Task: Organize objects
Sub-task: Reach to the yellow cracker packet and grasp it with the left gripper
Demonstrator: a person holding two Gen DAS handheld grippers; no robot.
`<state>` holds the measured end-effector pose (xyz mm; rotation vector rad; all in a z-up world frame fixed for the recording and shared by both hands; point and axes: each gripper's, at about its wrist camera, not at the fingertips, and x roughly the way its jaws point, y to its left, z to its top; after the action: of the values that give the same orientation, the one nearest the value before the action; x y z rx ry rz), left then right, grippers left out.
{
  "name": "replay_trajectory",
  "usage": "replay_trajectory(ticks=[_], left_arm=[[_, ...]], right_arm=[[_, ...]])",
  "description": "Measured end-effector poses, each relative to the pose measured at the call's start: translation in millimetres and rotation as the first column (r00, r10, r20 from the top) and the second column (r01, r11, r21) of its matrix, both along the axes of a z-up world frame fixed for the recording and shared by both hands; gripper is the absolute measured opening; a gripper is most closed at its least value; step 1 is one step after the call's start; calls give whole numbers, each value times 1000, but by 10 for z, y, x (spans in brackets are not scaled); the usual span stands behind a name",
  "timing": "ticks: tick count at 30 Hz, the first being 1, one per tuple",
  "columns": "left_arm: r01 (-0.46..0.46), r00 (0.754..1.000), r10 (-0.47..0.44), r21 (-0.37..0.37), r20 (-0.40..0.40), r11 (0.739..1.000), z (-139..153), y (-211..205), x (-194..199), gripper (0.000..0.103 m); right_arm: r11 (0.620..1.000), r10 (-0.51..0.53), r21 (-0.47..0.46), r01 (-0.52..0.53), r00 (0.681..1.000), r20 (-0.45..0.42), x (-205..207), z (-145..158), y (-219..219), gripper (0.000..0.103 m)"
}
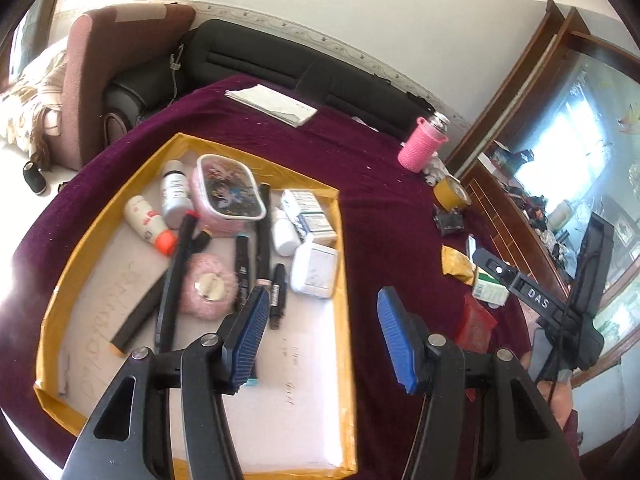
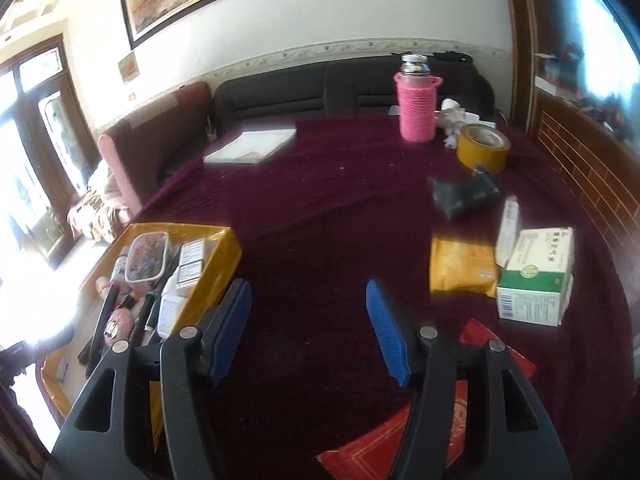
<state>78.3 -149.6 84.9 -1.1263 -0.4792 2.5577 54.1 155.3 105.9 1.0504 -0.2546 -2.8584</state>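
Observation:
A shallow box with yellow-taped walls (image 1: 344,240) lies on the purple tablecloth and holds bottles, markers, a pink lidded case (image 1: 228,188), a pink puff and white boxes. My left gripper (image 1: 320,320) is open and empty above the box's right wall. My right gripper (image 2: 308,312) is open and empty over bare cloth, with the box (image 2: 224,252) to its left. A yellow packet (image 2: 460,268), a green-and-white medicine box (image 2: 536,280), a white tube (image 2: 510,224), a dark packet (image 2: 464,194) and a red packet (image 2: 400,448) lie on the cloth to its right and below.
A pink-sleeved flask (image 2: 416,108) and a yellow tape roll (image 2: 482,146) stand at the far right of the table. A stack of papers (image 2: 252,144) lies at the far side. A dark sofa (image 2: 304,88) runs behind. The right gripper's body (image 1: 560,304) shows in the left wrist view.

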Motion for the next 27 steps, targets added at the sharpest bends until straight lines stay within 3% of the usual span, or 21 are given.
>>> replay_trajectory(ticks=[4, 12, 16, 25, 27], left_arm=[[82, 997, -83, -64, -5, 995, 38, 431, 39, 50], [204, 976, -197, -66, 96, 977, -154, 1065, 50, 50], [258, 962, -247, -92, 121, 962, -264, 1301, 116, 50], [295, 942, -289, -13, 171, 955, -453, 1336, 141, 50], [292, 940, -289, 10, 179, 956, -470, 1293, 123, 50]], right_arm=[[994, -80, -70, 81, 997, 16, 34, -110, 448, 59], [985, -157, -72, 159, 987, 26, 149, -158, 1023, 59], [977, -180, -100, 187, 981, 74, 77, -140, 1290, 59], [975, -198, -65, 214, 961, 193, -529, 49, 1575, 59], [980, -165, -60, 187, 949, 267, -783, -28, 1542, 63]])
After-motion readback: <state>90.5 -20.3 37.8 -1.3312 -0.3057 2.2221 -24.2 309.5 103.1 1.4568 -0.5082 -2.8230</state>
